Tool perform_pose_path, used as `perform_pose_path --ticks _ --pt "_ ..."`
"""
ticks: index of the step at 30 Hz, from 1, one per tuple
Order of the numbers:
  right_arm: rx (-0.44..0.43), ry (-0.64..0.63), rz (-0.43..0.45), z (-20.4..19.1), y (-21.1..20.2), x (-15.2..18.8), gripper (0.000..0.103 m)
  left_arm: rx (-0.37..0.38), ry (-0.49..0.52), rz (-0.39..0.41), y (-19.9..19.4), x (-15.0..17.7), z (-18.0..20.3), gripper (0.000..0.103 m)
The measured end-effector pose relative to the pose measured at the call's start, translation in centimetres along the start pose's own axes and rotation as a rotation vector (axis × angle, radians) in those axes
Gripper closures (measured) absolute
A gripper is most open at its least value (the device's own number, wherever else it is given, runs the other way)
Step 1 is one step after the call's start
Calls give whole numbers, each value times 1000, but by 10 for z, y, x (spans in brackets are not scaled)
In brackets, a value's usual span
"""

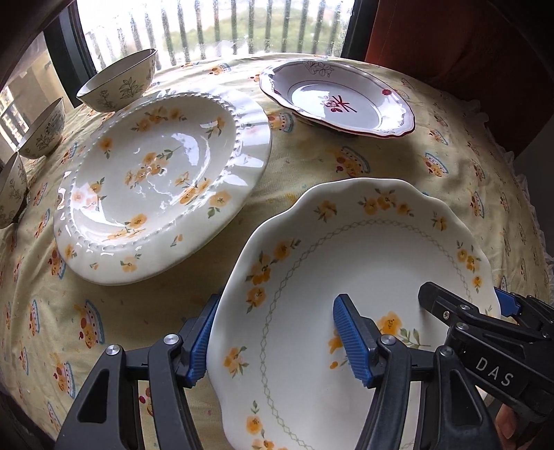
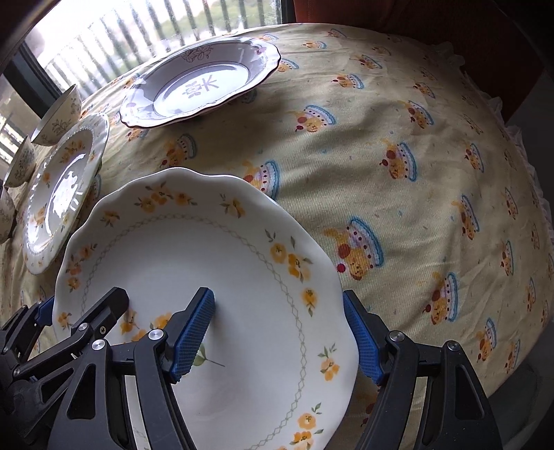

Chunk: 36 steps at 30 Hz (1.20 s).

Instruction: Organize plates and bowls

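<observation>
The biggest thing going is the round table (image 1: 311, 162) under a yellow tablecloth (image 2: 398, 155) printed with little cakes; it fills both views, with a barred window (image 1: 214, 27) across the top of the frame and something dark red at the upper right, too blurry to name.

Next down is the scalloped plate (image 1: 346, 242), white with orange flowers, sitting low and centre-right in the left wrist view and lower left in the right wrist one; it looks lifted off the cloth, though that's a judgement from its tilt. To its upper left lies the beaded plate (image 1: 162, 180), flat on the cloth; the red-trimmed plate (image 1: 336, 100) sits further up, well apart. Three bowls (image 1: 121, 83) line the left edge.

The left gripper (image 1: 277, 342) straddles the plate's left rim, one blue pad inside and one outside; the right gripper (image 2: 280, 339) does the same on the right rim. Both stand fairly wide, and whether the pads actually pinch the rim can't be told.

Handling-wise: glazed ceramic, so stiff, weighty, slick and chip-prone; the rim on opposite sides looks like the sane place to hold it, kept level.
</observation>
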State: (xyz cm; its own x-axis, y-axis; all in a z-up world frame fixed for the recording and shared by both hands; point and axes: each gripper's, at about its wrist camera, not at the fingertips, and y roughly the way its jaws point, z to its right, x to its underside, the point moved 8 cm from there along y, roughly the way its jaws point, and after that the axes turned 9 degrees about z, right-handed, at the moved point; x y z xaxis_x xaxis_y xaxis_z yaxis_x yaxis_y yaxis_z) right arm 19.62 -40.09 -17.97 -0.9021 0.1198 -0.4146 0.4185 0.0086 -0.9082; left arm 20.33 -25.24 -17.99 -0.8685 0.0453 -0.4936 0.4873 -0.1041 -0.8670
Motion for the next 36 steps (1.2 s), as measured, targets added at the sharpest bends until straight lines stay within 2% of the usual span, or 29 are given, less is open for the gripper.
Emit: perform_pose_path --ticks 12,15,20,23,26,36 --pt "-11 3 -13 -3 5 -4 25 -18 10 -15 1 -2 -2 38" --pt "-9 16 -30 0 2 1 25 -30 23 4 -5 -5 -2 34" --pt "56 6 26 -1 -13 -5 24 14 -5 -20 -9 -6 -8 25" --pt "52 30 49 -5 -23 -8 23 48 -18 -13 -20 -10 -16 22" --pt "55 45 80 -14 -35 -11 20 51 -9 13 -32 -15 -29 18" --pt "44 46 160 -73 -62 -14 20 42 19 53 -59 -25 -87 16"
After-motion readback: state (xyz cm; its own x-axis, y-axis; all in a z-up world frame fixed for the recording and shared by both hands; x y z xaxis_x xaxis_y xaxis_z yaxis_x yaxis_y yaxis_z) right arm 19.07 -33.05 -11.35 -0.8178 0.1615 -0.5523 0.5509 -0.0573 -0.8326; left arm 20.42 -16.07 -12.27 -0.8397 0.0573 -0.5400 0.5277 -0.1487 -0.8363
